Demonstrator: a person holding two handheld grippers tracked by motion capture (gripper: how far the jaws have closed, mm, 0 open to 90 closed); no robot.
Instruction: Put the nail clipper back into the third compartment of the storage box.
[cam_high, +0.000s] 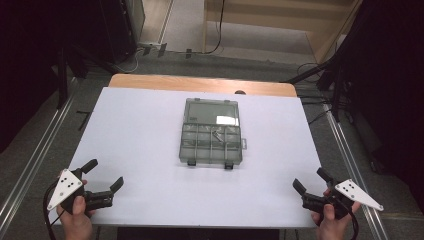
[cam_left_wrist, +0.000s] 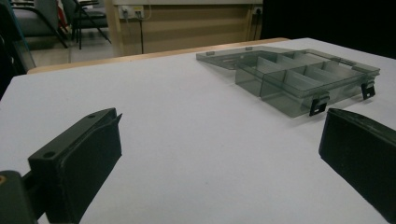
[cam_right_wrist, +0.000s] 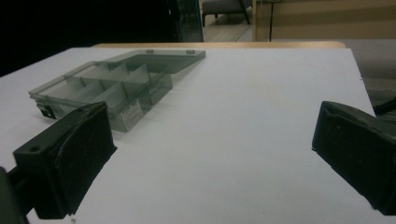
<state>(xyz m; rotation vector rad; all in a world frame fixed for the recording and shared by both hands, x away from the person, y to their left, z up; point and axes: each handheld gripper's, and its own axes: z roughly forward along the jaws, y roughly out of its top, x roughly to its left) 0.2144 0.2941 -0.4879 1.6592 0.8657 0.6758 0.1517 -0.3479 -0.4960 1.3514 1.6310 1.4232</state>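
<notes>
Low at the table's near corners, left claw (cam_high: 106, 176) and right claw (cam_high: 311, 180) gape.

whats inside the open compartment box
The clear compartment box lies open, its lid folded flat behind. One small metal piece lies in a middle compartment in the high view; what kind is too small to tell. The other compartments look empty, though the tinted dividers partly hide their floors.
</notes>
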